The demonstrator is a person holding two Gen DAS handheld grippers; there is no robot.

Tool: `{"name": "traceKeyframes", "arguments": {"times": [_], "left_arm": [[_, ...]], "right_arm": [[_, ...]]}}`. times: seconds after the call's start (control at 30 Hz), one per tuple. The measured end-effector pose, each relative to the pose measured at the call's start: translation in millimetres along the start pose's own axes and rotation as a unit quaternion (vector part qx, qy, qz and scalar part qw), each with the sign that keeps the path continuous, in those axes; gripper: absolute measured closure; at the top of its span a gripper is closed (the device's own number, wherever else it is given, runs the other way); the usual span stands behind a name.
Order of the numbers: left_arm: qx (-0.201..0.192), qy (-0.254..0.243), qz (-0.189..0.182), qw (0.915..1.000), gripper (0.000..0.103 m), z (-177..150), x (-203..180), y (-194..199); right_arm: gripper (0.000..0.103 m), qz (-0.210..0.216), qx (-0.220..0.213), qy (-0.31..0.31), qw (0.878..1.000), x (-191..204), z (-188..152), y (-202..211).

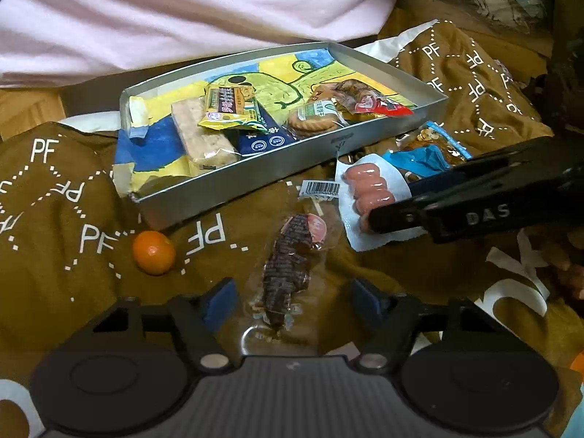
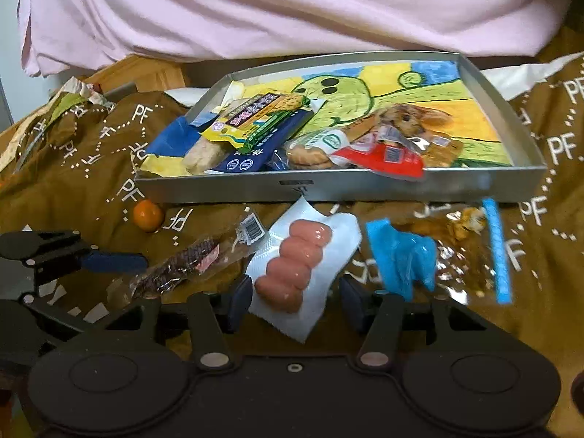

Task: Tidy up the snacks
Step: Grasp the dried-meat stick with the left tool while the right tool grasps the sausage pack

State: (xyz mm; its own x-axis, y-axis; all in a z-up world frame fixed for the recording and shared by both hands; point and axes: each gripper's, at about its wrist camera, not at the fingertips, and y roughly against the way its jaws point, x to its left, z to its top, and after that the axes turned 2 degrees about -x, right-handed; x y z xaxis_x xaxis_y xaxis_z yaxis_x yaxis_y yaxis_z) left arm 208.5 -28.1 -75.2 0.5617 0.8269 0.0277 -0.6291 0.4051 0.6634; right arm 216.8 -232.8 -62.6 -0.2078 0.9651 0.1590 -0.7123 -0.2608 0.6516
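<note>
Straddling sausage pack [image 2: 297,270], long axis toward tin tray [image 2: 328,186]; right gripper [image 2: 295,294] fingers apart.

Both wrist fisheye views look low and forward across the brown printed cloth [image 1: 91,219], close to the shallow silver metal tray [image 1: 255,179] [image 2: 328,186] at frame centre. Shared: tray, small orange fruit [image 1: 153,252] [image 2: 148,215], pink bedding [image 2: 292,7] above.

My right gripper [image 2: 295,301] open, fingers [image 2: 239,301] straddling sausage pack [image 2: 297,266]; metal tray [image 2: 328,188] beyond, holding several snacks.
</note>
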Motion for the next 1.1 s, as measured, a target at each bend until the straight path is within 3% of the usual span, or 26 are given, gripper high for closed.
{"name": "traceKeyframes", "arguments": {"times": [0.23, 0.37, 0.47, 0.63, 0.83, 1.1], "left_arm": [[0.001, 0.032, 0.010, 0.9994, 0.029, 6, 8, -14], [-0.002, 0.040, 0.021, 0.9990, 0.047, 7, 9, -14], [-0.003, 0.049, 0.020, 0.9986, 0.050, 8, 10, -13], [0.002, 0.052, 0.020, 0.9985, 0.052, 9, 7, -11], [0.029, 0.093, 0.027, 0.9949, 0.052, 11, 7, -4], [0.056, 0.133, 0.008, 0.9895, 0.053, -2, -6, 22]], "right_arm": [[0.049, -0.011, 0.006, 0.013, 1.000, 5, 6, -16], [0.057, 0.003, 0.004, 0.011, 1.000, 4, 4, -12], [0.059, 0.009, 0.004, 0.011, 1.000, 5, 1, -9], [0.060, 0.020, 0.001, 0.010, 1.000, 7, -4, -4], [0.061, 0.021, 0.002, 0.003, 1.000, 10, -12, 5], [0.061, 0.039, 0.005, -0.011, 0.999, 15, -40, 43]]}}
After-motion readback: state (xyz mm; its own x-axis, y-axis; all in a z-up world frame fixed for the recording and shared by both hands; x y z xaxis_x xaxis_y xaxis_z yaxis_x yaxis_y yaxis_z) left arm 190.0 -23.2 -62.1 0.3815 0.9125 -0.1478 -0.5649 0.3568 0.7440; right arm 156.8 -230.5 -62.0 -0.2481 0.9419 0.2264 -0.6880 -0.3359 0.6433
